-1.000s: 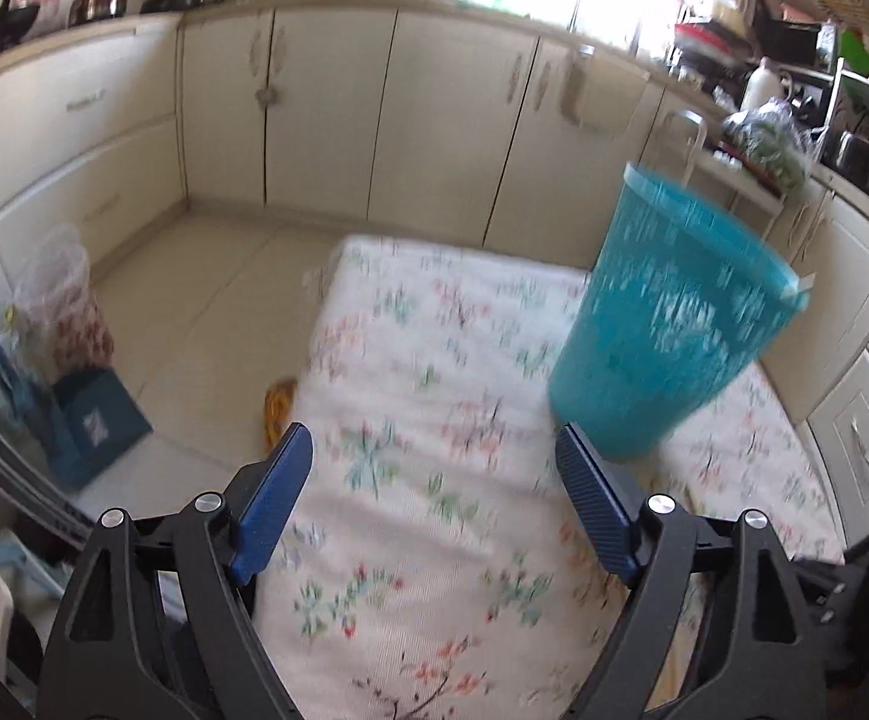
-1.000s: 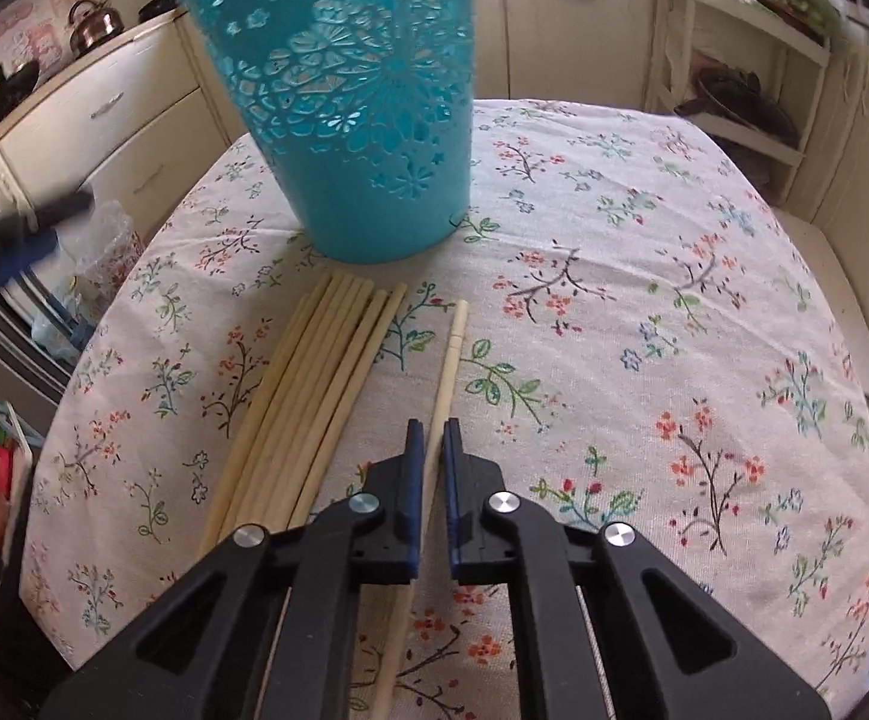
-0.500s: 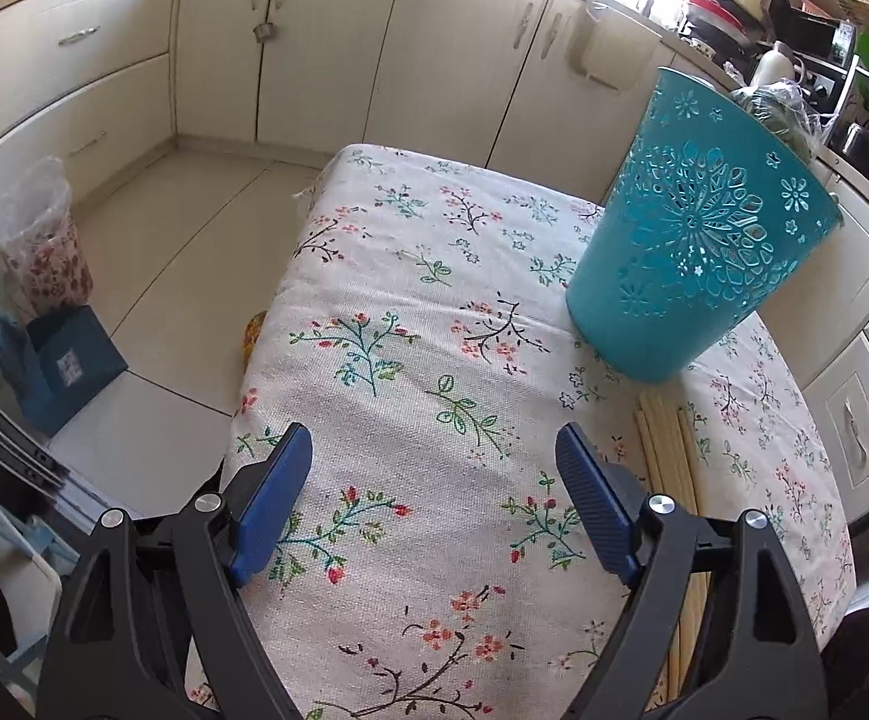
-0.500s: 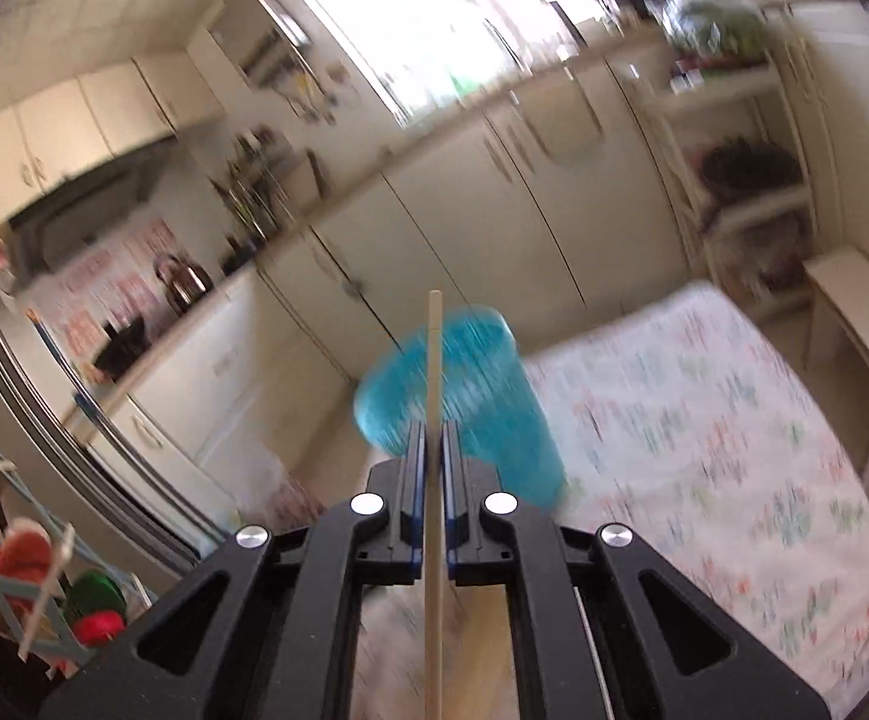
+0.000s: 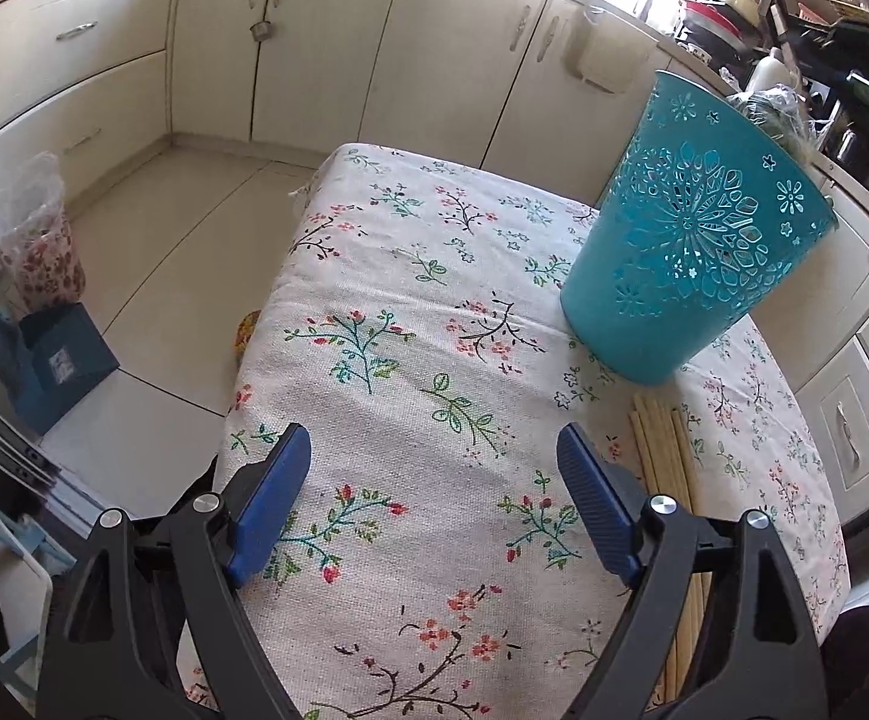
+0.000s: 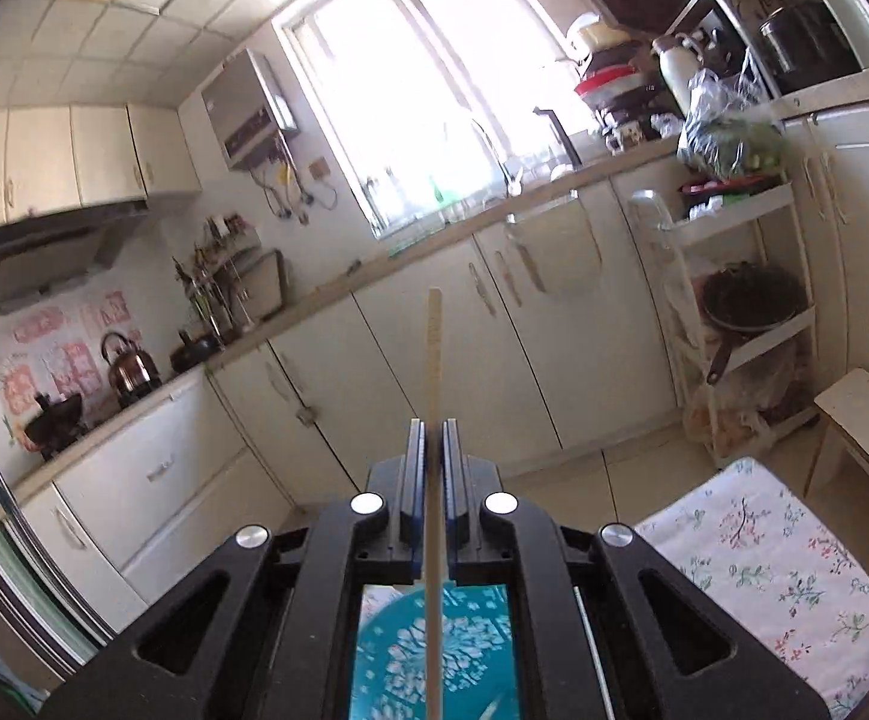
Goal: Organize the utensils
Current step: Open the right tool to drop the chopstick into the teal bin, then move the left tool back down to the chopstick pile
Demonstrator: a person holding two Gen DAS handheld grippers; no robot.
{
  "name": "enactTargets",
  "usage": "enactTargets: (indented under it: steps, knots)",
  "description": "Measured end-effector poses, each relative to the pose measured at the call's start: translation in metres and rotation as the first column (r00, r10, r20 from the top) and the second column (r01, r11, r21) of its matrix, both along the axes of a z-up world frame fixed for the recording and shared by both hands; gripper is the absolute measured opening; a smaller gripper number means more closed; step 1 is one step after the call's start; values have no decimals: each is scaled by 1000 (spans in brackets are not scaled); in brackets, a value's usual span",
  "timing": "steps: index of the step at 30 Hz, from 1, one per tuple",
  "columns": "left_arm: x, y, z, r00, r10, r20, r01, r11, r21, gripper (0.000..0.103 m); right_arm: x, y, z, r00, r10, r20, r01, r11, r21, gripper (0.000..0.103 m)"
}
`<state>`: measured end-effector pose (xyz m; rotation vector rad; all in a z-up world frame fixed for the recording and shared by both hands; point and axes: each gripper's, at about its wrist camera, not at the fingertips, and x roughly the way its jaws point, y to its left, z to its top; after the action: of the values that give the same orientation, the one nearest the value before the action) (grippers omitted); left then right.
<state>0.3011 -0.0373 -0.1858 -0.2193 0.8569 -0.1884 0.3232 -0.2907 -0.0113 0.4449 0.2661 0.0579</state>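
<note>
My right gripper (image 6: 433, 429) is shut on a pale wooden chopstick (image 6: 433, 360) that stands upright, high over the teal perforated bucket (image 6: 434, 654) seen below between the gripper's arms. In the left wrist view the bucket (image 5: 692, 240) stands on the floral tablecloth (image 5: 410, 360) at the right. Several more chopsticks (image 5: 665, 468) lie side by side on the cloth in front of the bucket. My left gripper (image 5: 434, 462) is open and empty, low over the cloth, left of the chopsticks.
Cream kitchen cabinets (image 5: 326, 54) run behind the table. A plastic bag (image 5: 38, 240) and a blue box (image 5: 62, 360) sit on the floor at left. A white rack (image 6: 734, 312) and a stool (image 6: 866, 420) stand beyond the table's right side.
My right gripper lifted one chopstick off the cloth, swung it upright and raised it above the bucket. My left gripper stayed open and drew back a little over the cloth.
</note>
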Motion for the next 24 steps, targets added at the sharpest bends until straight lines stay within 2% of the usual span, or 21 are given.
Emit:
enactTargets:
  steps: [4, 6, 11, 14, 18, 20, 22, 24]
  knots:
    - [-1, 0, 0, 1000, 2, 6, -2, 1000, 0, 81, -2, 3, -18, 998, 22, -67, -24, 999, -27, 14]
    - [-1, -1, 1, 1000, 4, 9, -4, 1000, 2, 81, -12, 0, -18, 997, 28, -77, -30, 999, -20, 14]
    - [-2, -2, 2, 1000, 7, 16, -7, 1000, 20, 81, -49, -2, 2, 999, 41, -12, -42, 998, -39, 15]
    - [-3, -2, 2, 1000, 14, 20, -14, 999, 29, 81, -94, -2, 20, 998, 24, 62, -20, 998, -62, 17]
    - [-3, -2, 3, 999, 24, 24, -25, 999, 42, 81, -147, 4, 12, 997, -12, 72, 19, 995, -100, 28]
    - [-4, -3, 3, 999, 26, 25, -27, 998, 48, 82, -167, 12, -12, 1000, -13, 8, 13, 992, -127, 31]
    - [-4, -3, 3, 999, 29, 26, -30, 998, 52, 82, -172, 20, -47, 993, -13, -116, -5, 988, -153, 31]
    - [-4, -3, 3, 999, 30, 25, -31, 998, 54, 83, -163, 26, -90, 957, 18, -290, -62, 988, -140, 26]
